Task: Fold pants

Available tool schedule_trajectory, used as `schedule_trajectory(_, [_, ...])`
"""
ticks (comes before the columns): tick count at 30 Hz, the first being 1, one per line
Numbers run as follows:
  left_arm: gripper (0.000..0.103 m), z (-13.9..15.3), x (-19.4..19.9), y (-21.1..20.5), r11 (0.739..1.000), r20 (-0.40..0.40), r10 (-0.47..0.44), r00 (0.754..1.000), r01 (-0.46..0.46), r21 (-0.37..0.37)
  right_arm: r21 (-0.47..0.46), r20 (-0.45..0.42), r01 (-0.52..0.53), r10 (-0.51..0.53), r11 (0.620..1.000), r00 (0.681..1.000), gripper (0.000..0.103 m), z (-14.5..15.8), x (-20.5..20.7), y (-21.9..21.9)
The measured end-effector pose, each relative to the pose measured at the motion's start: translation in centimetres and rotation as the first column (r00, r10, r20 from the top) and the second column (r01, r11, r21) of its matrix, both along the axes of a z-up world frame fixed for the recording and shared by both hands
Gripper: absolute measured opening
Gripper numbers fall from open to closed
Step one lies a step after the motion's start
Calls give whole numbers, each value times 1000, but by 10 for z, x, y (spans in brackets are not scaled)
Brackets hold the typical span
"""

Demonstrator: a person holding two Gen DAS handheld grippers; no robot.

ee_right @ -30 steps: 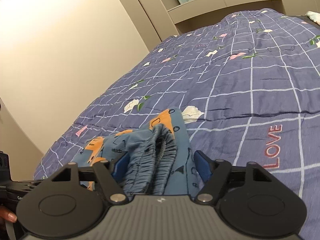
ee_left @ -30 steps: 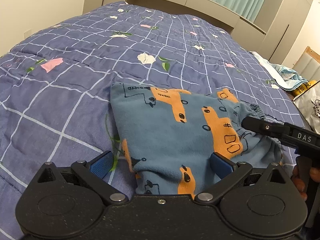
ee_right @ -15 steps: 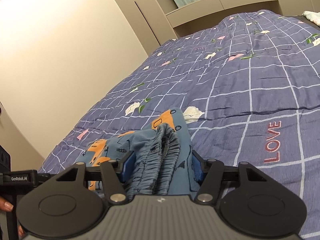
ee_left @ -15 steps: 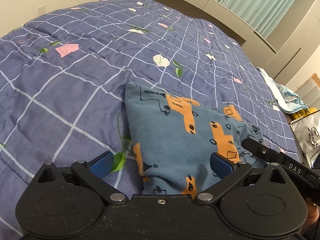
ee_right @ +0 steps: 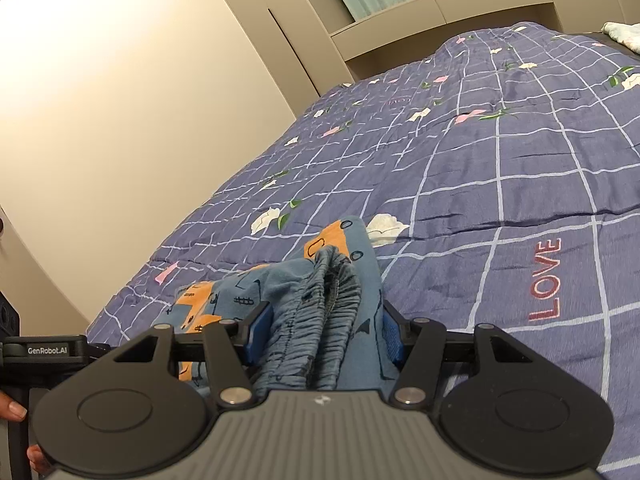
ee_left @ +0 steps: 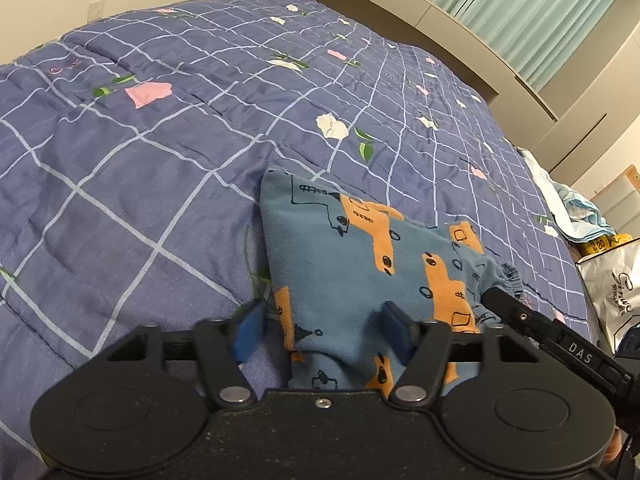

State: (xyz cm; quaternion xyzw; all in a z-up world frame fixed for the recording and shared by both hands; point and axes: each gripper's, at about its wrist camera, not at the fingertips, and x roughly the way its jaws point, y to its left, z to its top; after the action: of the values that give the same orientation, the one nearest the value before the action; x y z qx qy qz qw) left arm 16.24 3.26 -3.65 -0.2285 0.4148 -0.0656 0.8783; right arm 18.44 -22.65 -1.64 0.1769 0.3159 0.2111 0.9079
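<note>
Pants (ee_left: 360,264) are on the bed (ee_left: 168,152), near its close edge, already folded down to a compact blue bundle w/ orange print, lying on the purple checked quilt. Both tongs are at it from the near side. Left tongs (ee_left: 322,330) are closing right now, fabric of the left corner sits between the blue pads, but the left pad (ee_left: 248,332) looks to be over bare quilt beside the edge rather than on cloth, so not pressing yet, I'd say. Right tongs (ee_right: 320,332) straddle the gathered elastic waistband (ee_right: 320,312), which bunches up in ridges btwn the pads; pads look snug against it on both sides, so I read that as clamped on the waistband end (hard to be 100% sure at the right pad). Key relation: the bundle's long axis runs roughly across, from the left tongs' corner to the waistband on the right, and it extends away from both tongs toward the middle of the bed. So each hand has one near corner, neither clearly nearer overall. My guess: next fold goes forward, away from the person, and needs both corners lifted evenly. Risk is the left side slipping if it only catches a thin edge.
</note>
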Motion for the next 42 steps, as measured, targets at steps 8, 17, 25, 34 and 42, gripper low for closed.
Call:
schedule_trajectory(8, [22,11,2,-5,999,31,-22,999,21,33,-12,16,-1,2,1000,1000,46,6,-5,4])
schedule_trajectory(17, [15,34,20,-18,991,93,-109,990,102,82,-32,96,31,-28,999,995,26,26,-16,7])
schedule_trajectory(25, [14,56,79,-52,979,192,-191,963,171,114,-106,222,149,-123,983,967,25,52,-5,-4])
schedule_trajectory(34, [14,58,160,-112,956,244,-286,927,260,133,-104,227,341,-311,934,923,25,48,23,-31])
schedule_trajectory(42, [14,35,170,-128,952,211,-297,931,271,144,-129,161,393,-372,910,914,26,28,40,-54])
